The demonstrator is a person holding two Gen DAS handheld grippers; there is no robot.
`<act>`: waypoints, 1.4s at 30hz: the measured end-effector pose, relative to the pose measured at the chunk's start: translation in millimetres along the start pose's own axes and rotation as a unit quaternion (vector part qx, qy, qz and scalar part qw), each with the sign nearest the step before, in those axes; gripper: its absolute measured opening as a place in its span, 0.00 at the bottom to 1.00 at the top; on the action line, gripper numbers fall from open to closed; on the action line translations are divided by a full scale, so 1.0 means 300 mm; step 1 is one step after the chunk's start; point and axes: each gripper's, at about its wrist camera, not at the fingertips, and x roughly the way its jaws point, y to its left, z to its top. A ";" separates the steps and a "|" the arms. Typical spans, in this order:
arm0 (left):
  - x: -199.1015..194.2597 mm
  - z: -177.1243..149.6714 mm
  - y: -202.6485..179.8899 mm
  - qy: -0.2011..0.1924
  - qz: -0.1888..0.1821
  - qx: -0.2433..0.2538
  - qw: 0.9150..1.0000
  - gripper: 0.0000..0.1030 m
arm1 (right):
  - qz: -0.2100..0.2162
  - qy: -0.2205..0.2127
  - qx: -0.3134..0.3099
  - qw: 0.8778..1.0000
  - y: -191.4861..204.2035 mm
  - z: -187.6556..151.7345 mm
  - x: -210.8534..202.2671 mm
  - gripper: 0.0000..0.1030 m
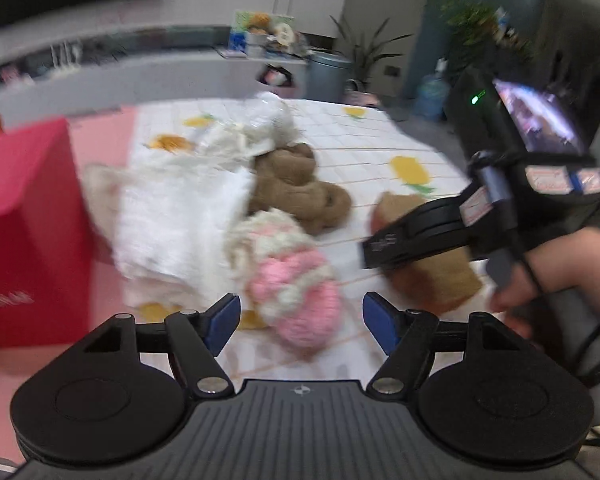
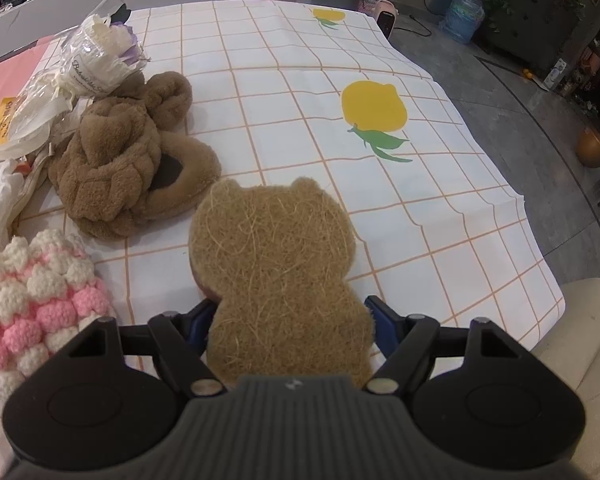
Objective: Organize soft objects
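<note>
My right gripper [image 2: 290, 320] is shut on a bear-shaped tan fibre sponge [image 2: 276, 264]; the sponge [image 1: 432, 280] also shows in the left wrist view under that gripper [image 1: 366, 254]. My left gripper [image 1: 300, 320] is open, just above a pink-and-cream knitted piece [image 1: 296, 292], also seen in the right wrist view [image 2: 32, 300]. Brown plush slippers [image 2: 128, 164] lie on the checked cloth, also in the left wrist view [image 1: 300, 188]. A white towel [image 1: 180, 224] lies left of them.
A red box [image 1: 28, 232] stands at the left on a pink surface. Plastic-wrapped white items [image 2: 96, 60] lie at the cloth's far left. The checked cloth with yellow fruit prints [image 2: 380, 184] covers the table; its right edge drops to the floor.
</note>
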 end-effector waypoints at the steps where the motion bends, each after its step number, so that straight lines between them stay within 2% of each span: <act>1: 0.014 0.002 0.002 0.009 -0.002 -0.010 1.000 0.79 | 0.000 0.001 0.000 1.000 -0.001 0.000 0.001 0.73; 2: 0.032 0.003 0.008 0.023 -0.002 -0.025 0.999 0.77 | 0.001 0.001 0.000 1.000 -0.001 -0.001 -0.001 0.73; 3: 0.050 0.001 0.016 0.037 -0.009 -0.042 0.998 0.70 | 0.001 0.001 0.001 1.000 -0.002 -0.001 -0.001 0.73; 4: 0.067 -0.006 0.022 0.046 -0.019 -0.058 0.997 0.58 | 0.002 0.001 0.001 1.000 -0.002 -0.001 -0.001 0.73; 6: 0.097 -0.014 0.036 0.056 -0.034 -0.081 0.995 0.50 | 0.002 0.001 0.000 1.000 -0.002 -0.001 0.000 0.73; 11: 0.127 -0.020 0.036 0.019 0.015 -0.083 0.996 0.49 | 0.002 0.000 -0.004 1.000 0.003 0.000 0.001 0.73; 14: 0.136 -0.023 0.042 -0.007 0.021 -0.093 0.995 0.49 | 0.001 -0.001 -0.009 1.000 0.008 0.000 0.000 0.73; 15: 0.142 -0.024 0.044 -0.011 0.017 -0.098 0.995 0.42 | 0.001 -0.001 -0.010 1.000 0.009 0.000 0.000 0.73; 16: 0.142 -0.026 0.043 -0.012 0.010 -0.098 0.995 0.24 | 0.002 -0.001 -0.010 1.000 0.009 0.001 0.000 0.73; 22: 0.099 -0.049 0.006 -0.041 0.022 -0.042 0.998 0.20 | 0.016 -0.004 0.009 1.000 -0.010 -0.003 0.000 0.72; 28: 0.041 -0.041 -0.034 -0.047 0.026 -0.009 0.999 0.20 | 0.033 -0.045 0.036 0.998 -0.034 0.002 -0.062 0.70; 32: 0.018 -0.025 -0.048 -0.040 0.023 -0.014 0.999 0.20 | 0.051 -0.056 0.047 0.996 -0.048 -0.004 -0.094 0.70; 42: -0.026 0.024 -0.036 -0.043 0.023 -0.031 0.998 0.20 | 0.058 -0.074 0.051 0.994 -0.042 -0.034 -0.126 0.70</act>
